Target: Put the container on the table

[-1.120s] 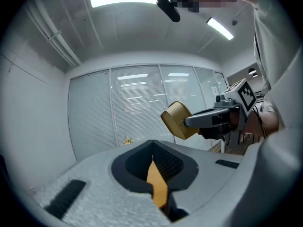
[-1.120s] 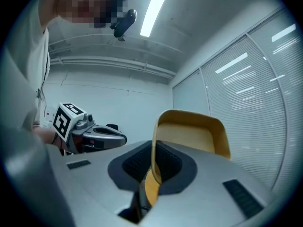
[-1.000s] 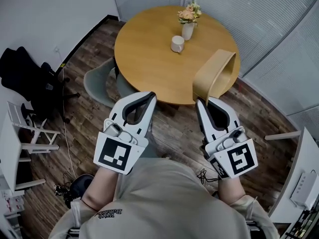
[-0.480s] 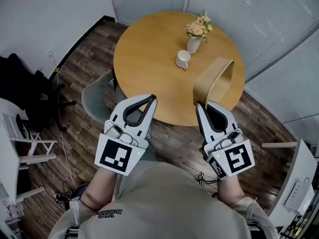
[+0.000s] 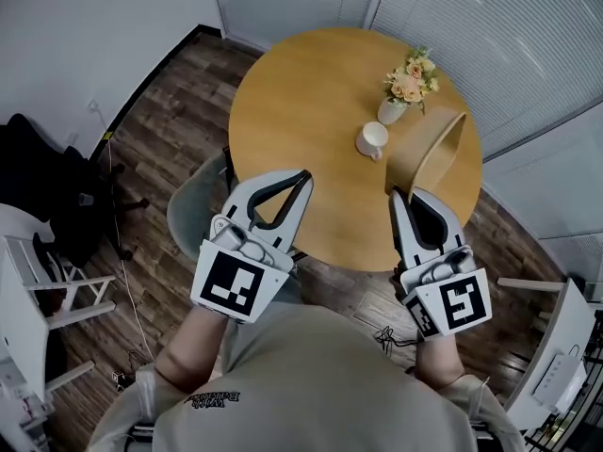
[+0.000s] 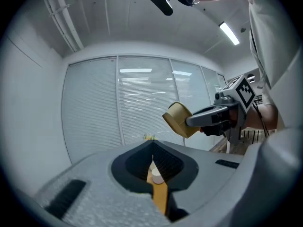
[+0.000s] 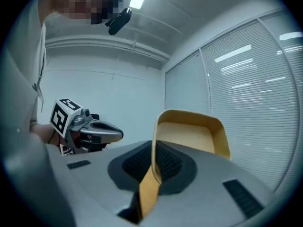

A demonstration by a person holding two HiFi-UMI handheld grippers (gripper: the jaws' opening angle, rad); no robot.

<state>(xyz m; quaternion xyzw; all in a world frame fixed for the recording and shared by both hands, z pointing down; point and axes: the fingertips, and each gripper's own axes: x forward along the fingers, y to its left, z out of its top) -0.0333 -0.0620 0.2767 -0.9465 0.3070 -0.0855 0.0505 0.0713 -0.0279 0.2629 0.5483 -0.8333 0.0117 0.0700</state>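
Looking along the jaws shows right hand-held gripper [image 7: 152, 144] clamping the container [image 7: 185, 135], left hand-held gripper [image 6: 152, 148] closed empty.

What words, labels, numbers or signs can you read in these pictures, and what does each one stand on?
Shirt print: two lines below the collar, too small to read.
Marker cube on the left gripper: black-and-white squares, no letters.
Marker cube on the right gripper: likewise, no letters.
The container and mug: no print visible.
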